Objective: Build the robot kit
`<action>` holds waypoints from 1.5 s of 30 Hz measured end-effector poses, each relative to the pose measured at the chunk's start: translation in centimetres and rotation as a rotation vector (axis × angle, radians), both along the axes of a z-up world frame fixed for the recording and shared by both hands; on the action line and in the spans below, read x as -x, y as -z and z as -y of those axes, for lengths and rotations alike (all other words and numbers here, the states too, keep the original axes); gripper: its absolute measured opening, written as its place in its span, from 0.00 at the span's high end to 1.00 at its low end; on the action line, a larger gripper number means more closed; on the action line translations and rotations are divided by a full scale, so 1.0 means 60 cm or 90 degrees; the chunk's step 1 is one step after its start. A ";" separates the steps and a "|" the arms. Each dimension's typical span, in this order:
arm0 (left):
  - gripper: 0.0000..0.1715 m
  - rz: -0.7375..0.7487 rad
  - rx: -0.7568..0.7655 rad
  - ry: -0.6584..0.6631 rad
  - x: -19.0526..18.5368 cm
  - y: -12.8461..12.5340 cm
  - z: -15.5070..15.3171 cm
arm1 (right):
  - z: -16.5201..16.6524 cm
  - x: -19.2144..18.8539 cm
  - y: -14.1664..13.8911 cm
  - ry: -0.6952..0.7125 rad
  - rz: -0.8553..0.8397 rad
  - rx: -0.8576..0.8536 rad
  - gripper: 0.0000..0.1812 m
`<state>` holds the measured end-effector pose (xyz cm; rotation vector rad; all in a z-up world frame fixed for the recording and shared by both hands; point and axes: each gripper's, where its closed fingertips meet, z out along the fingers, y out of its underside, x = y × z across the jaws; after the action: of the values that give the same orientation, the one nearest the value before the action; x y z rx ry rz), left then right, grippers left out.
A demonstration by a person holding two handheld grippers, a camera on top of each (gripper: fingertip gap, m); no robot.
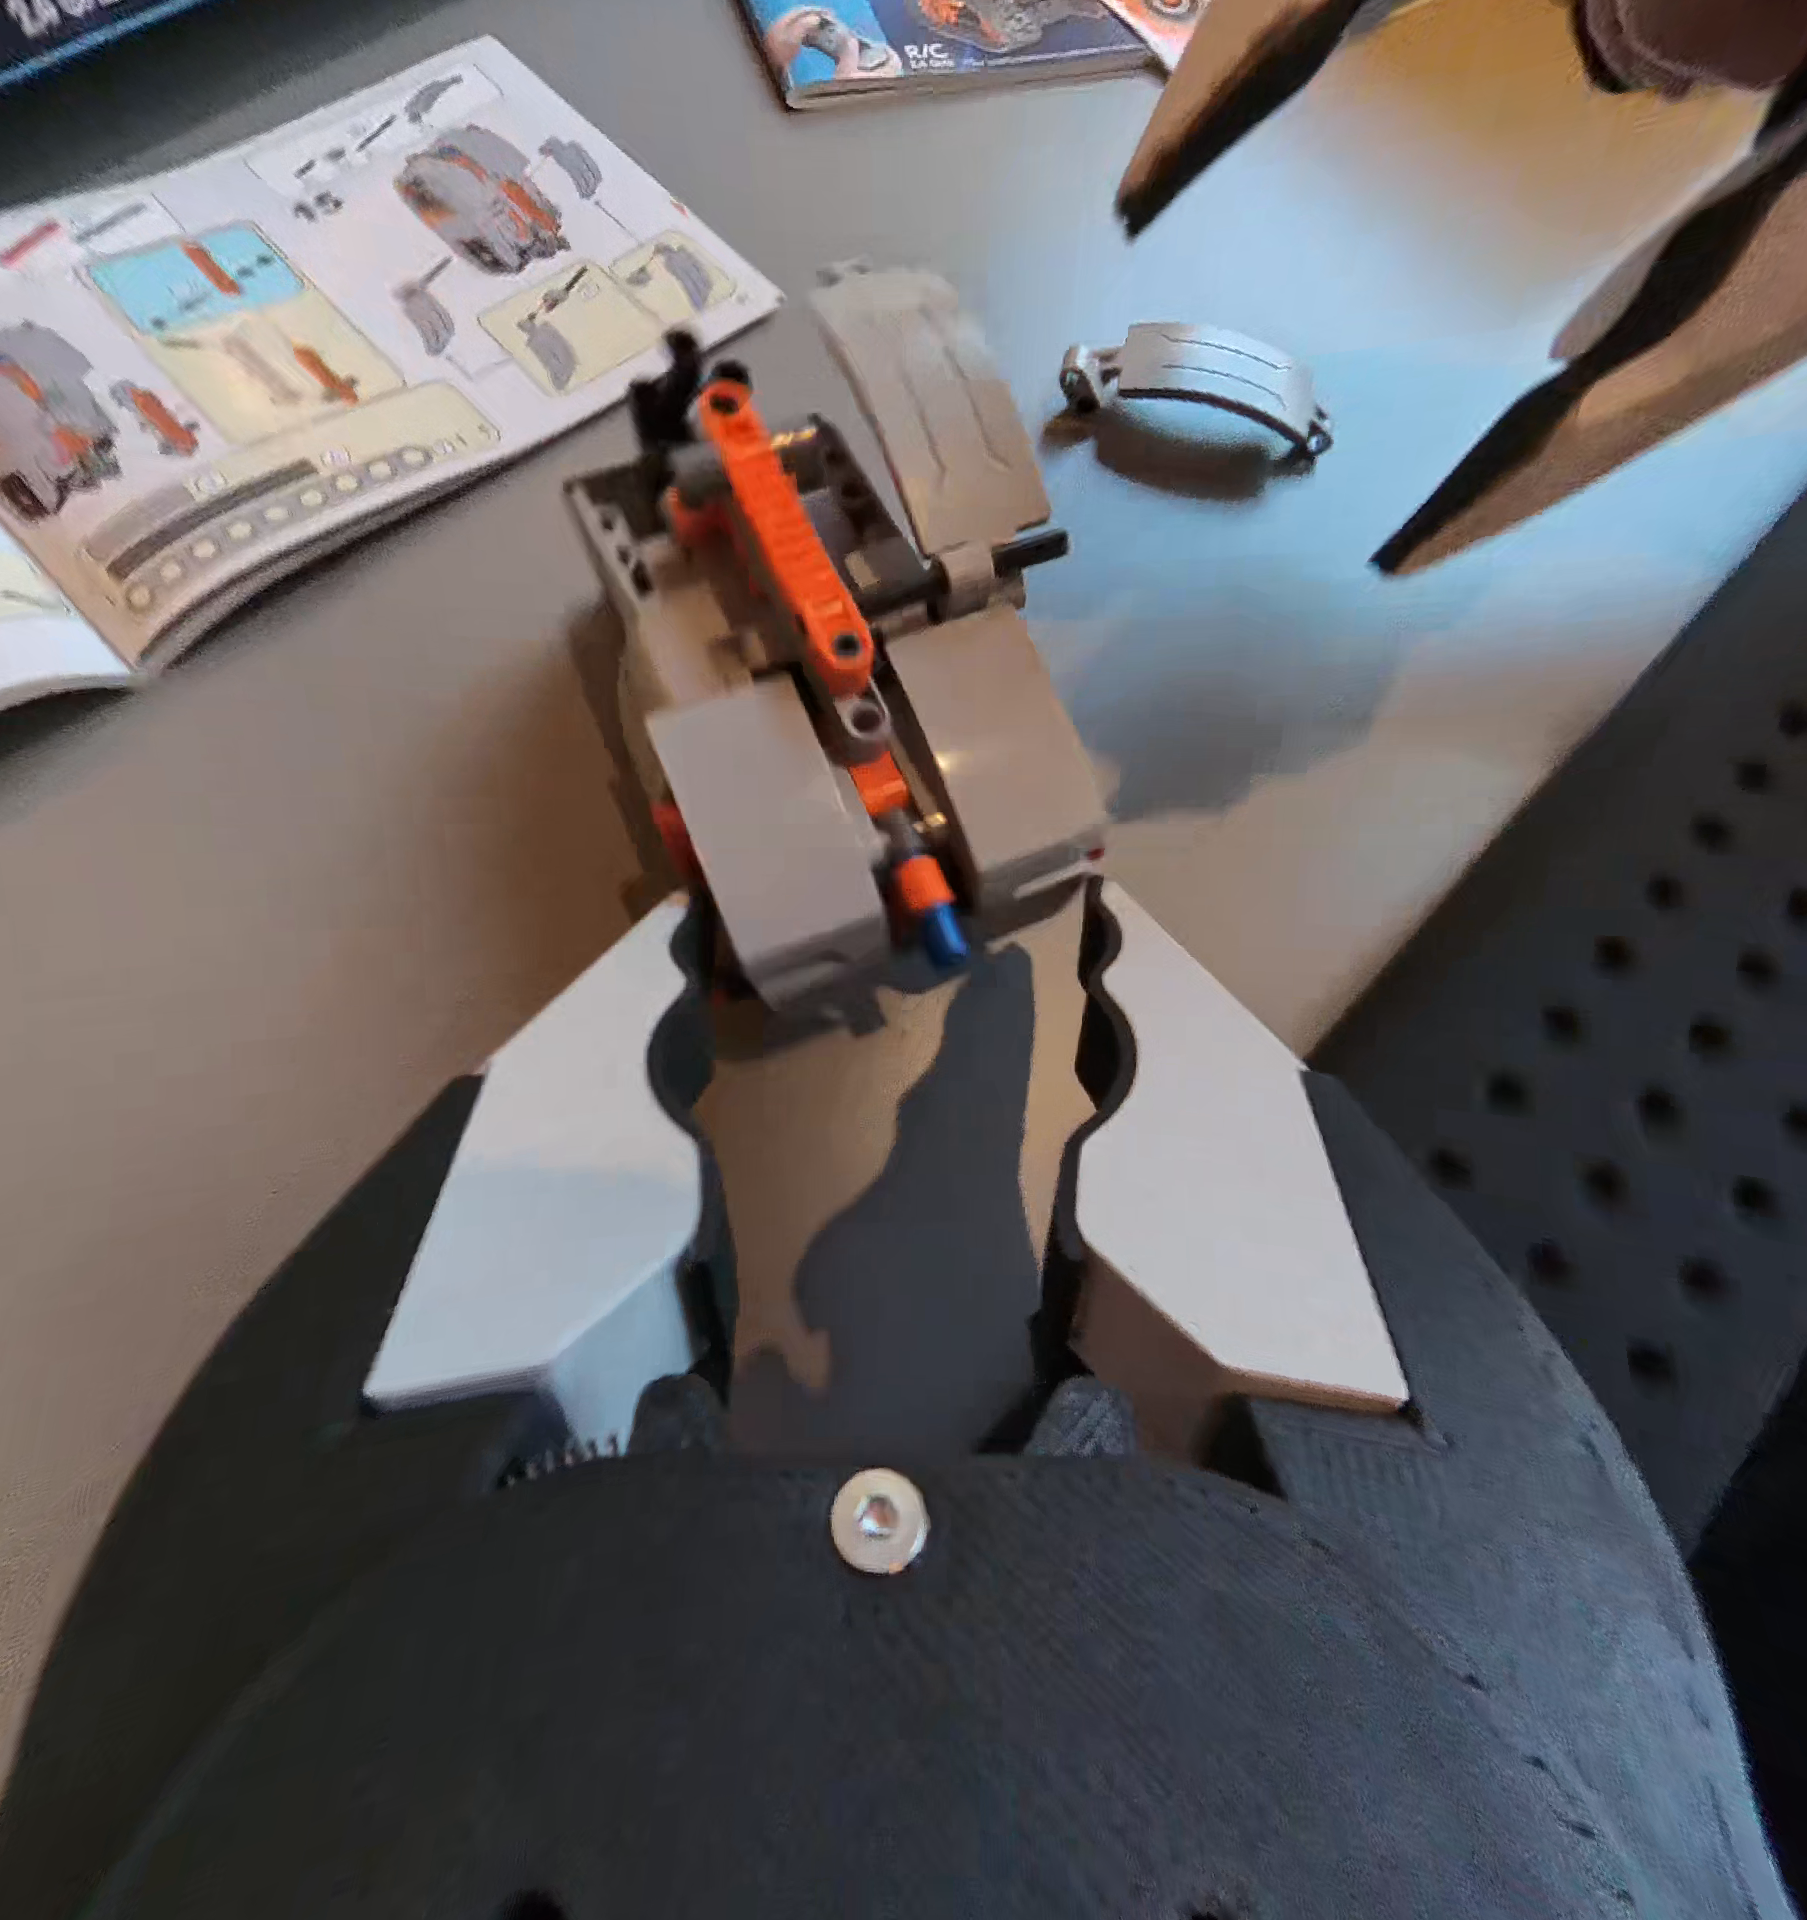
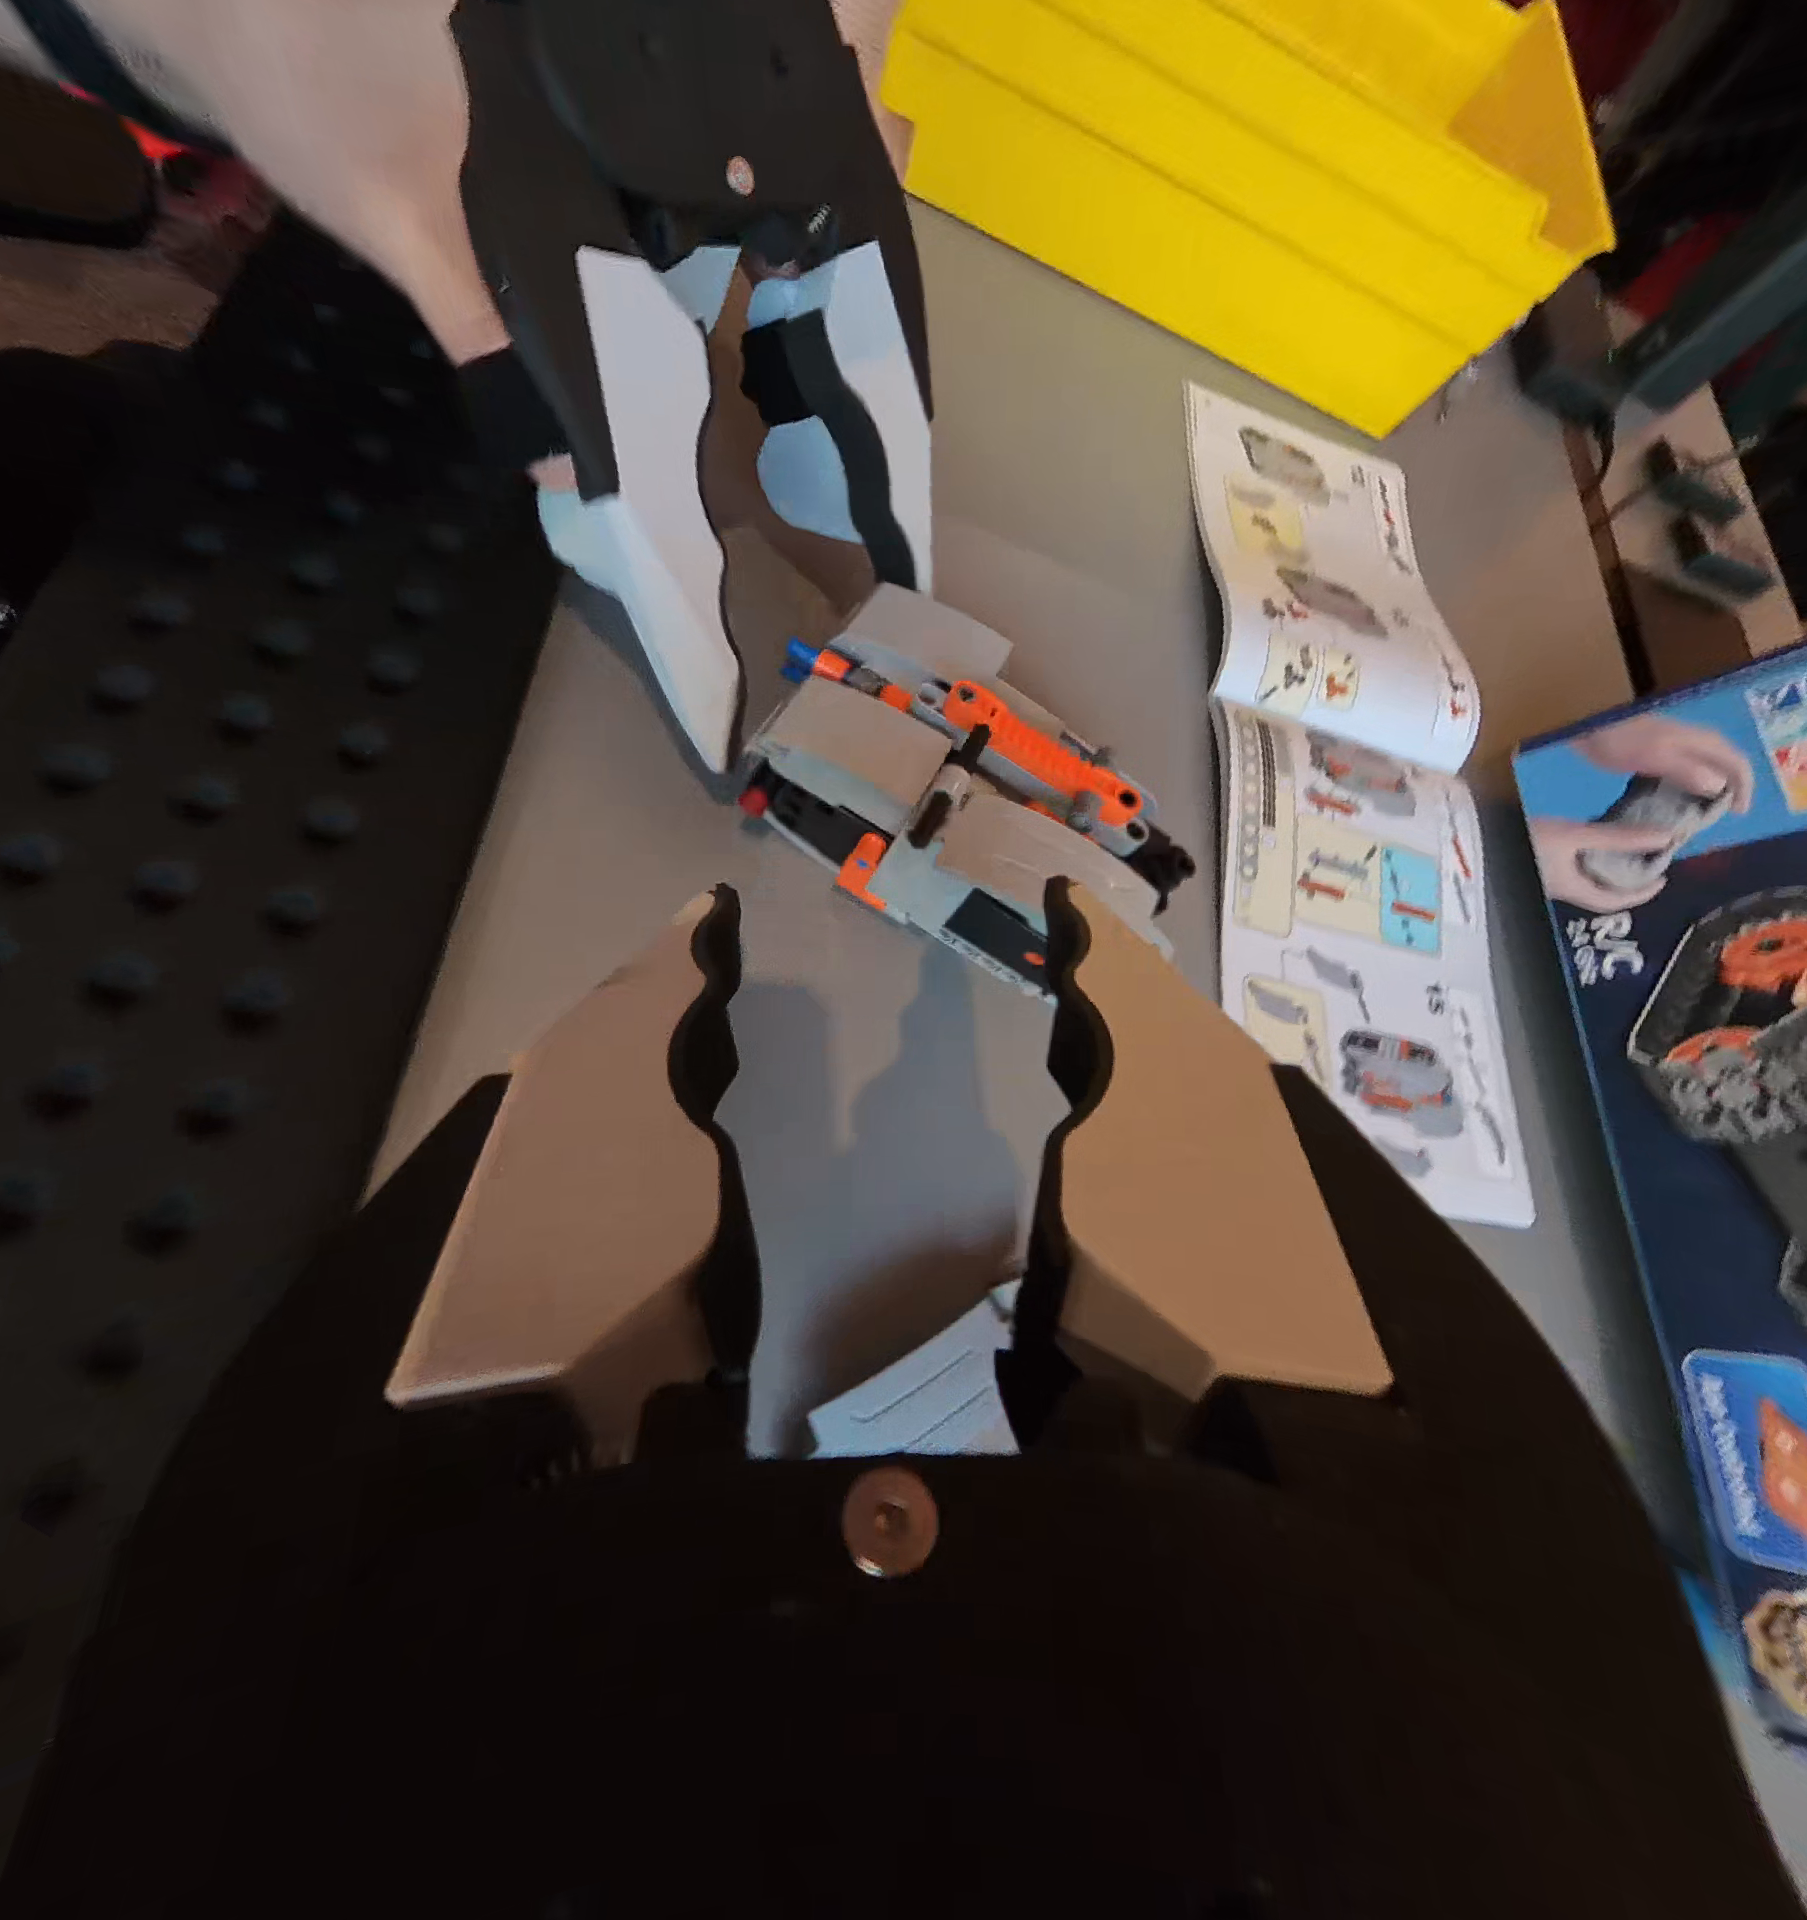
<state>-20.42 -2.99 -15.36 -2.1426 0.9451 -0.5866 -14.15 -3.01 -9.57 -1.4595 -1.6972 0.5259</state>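
A grey and orange brick model (image 1: 805,675) lies on the grey table (image 1: 255,987). My left gripper (image 1: 891,909) is open, and its fingertips straddle the model's near end, close against both sides. The right wrist view shows the model (image 2: 961,790) with the left gripper (image 2: 816,675) at its far end. My right gripper (image 2: 888,899) is open and empty, with its tips just short of the model's side. A loose curved grey panel (image 1: 1190,384) lies under it and shows between its fingers (image 2: 920,1392). The right gripper (image 1: 1254,390) hovers over that panel in the left wrist view.
An open instruction booklet (image 2: 1346,810) lies beside the model (image 1: 307,364). A blue toy box (image 2: 1709,1039) and stacked yellow bins (image 2: 1242,156) stand beyond it. A black studded mat (image 2: 203,831) borders the table (image 1: 1657,1039). A second booklet (image 1: 930,42) lies farther off.
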 end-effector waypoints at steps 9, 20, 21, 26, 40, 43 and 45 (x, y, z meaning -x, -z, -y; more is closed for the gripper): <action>0.37 0.009 0.031 0.004 -0.010 0.001 -0.030 | -0.043 0.067 0.013 -0.164 0.156 -0.039 0.61; 0.48 -0.027 0.011 0.154 -0.013 0.019 -0.010 | -0.012 0.069 0.044 -0.262 0.292 0.028 0.66; 0.48 -0.025 0.010 0.164 -0.013 0.019 -0.009 | -0.005 0.069 0.046 -0.263 0.298 0.048 0.66; 0.48 -0.018 0.005 0.202 -0.013 0.018 -0.006 | -0.002 0.080 0.050 -0.237 0.293 0.083 0.71; 0.48 -0.024 0.002 0.264 -0.014 0.019 0.003 | 0.011 0.088 0.046 -0.262 0.242 0.103 0.74; 0.48 -0.034 0.002 0.269 -0.014 0.020 0.004 | 0.011 0.088 0.046 -0.267 0.243 0.092 0.75; 0.48 -0.036 0.004 0.271 -0.013 0.021 0.004 | 0.011 0.088 0.047 -0.267 0.244 0.088 0.75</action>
<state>-19.61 -3.23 -16.59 -1.9787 1.4483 -0.7339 -19.46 -3.68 -12.37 -1.3620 -2.3379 0.6232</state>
